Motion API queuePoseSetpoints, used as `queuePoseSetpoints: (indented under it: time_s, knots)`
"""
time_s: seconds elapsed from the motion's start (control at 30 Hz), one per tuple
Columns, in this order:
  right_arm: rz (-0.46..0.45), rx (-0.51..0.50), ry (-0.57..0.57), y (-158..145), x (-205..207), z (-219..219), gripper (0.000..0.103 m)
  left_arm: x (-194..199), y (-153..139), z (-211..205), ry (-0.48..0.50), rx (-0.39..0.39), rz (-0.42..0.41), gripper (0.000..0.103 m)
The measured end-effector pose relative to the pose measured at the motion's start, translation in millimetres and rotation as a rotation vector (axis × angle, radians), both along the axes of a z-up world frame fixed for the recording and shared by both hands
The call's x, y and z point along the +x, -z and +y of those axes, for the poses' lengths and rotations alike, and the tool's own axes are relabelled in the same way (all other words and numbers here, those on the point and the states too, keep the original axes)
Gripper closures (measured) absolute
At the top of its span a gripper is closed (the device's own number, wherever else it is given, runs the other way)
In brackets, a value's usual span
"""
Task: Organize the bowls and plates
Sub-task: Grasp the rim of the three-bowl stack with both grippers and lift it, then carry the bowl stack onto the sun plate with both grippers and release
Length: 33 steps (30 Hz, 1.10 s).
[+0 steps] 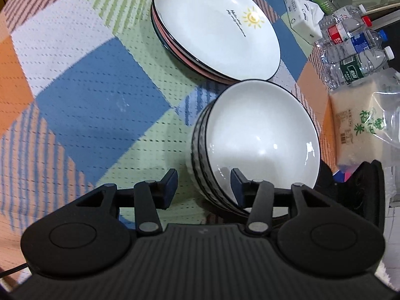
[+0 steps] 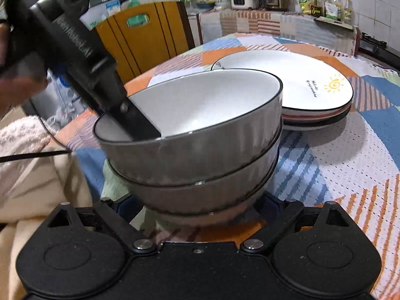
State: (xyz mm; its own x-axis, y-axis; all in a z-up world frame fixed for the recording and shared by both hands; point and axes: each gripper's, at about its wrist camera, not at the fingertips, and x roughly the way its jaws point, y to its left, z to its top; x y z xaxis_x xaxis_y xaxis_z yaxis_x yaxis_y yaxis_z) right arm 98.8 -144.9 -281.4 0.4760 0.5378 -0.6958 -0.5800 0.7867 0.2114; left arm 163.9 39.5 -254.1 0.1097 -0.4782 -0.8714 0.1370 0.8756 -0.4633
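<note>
1. Stack of bowls (image 1: 260,140) sits on the patchwork tablecloth (image 1: 95,105), white inside, dark rims, ribbed grey outside. Three bowls are countable in the right wrist view, nested, top one tilted slightly.
2. Stack of plates (image 1: 215,30) is just behind the bowls on the same cloth, near but not touching as far as I can see. Top plate is white with a yellow sun print and a line of small text; pink and dark rims show below it.
3. Left gripper (image 1: 203,183): jaws apart, straddling the near rim of the top bowl. One finger (image 1: 237,180) is inside the bowl, the other is outside above the cloth. There's a gap on the outer side and the pads are not pressing on the wall. Not gripping.
4. Right wrist view confirms: the left gripper's dark finger (image 2: 140,122) reaches down into the top bowl at its left rim.
5. Right gripper (image 2: 200,207): low at the base of the bowl stack, jaws spread wide on either side of the bottom bowl. Fingertips are hidden under the stack, so I can't tell whether they touch it.
6. Off to the side in the left wrist view: water bottles (image 1: 355,47), a bag of rice (image 1: 355,125), a tissue pack (image 1: 302,15).
</note>
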Motion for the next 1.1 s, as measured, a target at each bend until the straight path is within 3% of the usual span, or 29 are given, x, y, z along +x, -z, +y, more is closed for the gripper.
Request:
queuePoseSetpoints:
  time_s: [0.2, 0.4, 0.73, 1.1]
  knots:
    - [-0.054, -0.007, 0.03, 4.7, -6.4, 5.3, 0.006, -0.5, 13.1, 2.3, -0.082, -0.069, 0.016, 0.06]
    - [-0.094, -0.001, 0.052, 5.7, -14.9, 3.7, 0.006, -4.0, 5.3, -6.1, -0.049, -0.024, -0.021, 0.062]
    - [-0.139, 0.028, 0.092, -17.6, -28.4, 2.9, 0.007, -2.5, -41.0, -7.6, 0.009, 0.011, -0.087, 0.062]
    - [-0.228, 0.036, 0.119, -62.1, 7.7, 5.9, 0.007, 40.6, -100.6, -11.4, 0.028, 0.045, -0.187, 0.062]
